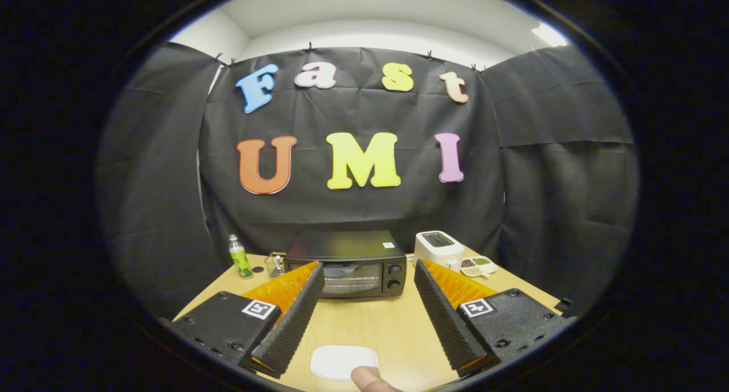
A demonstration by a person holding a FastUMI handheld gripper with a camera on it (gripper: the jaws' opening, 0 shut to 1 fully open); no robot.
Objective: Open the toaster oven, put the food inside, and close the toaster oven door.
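A: Item one, landmark: the black box-shaped toaster oven with a glass door [354,272], standing at the back of the pale wooden counter [370,323]. Door up and closed; something pale shows dimly behind the glass, too faint to name.

B: Item two, the gripper [364,315]?

A: Its fingers are spread wide and pinch nothing. They hang well short of the oven, one to each side of its front, so the door sits framed in the gap (a sensible line-up for a straight approach, I judge).

B: Item three, the food?

A: A flat white rounded plate [344,362] lies on the counter on the near side of the oven, between the finger bases. Nothing shows on it. A person's fingertip [370,378] touches its near edge, probably steadying or placing it.

B: So which stage?

A: Undecided. A shut door and a bare plate fit food already shut in, or food yet to come.

B: Sundries?

A: Left of the oven: a small clear bottle with a green label [240,257] and a small wire holder [275,263]. Right of the oven: a white slot toaster [438,247], then a small sectioned tray of seasonings [478,265].
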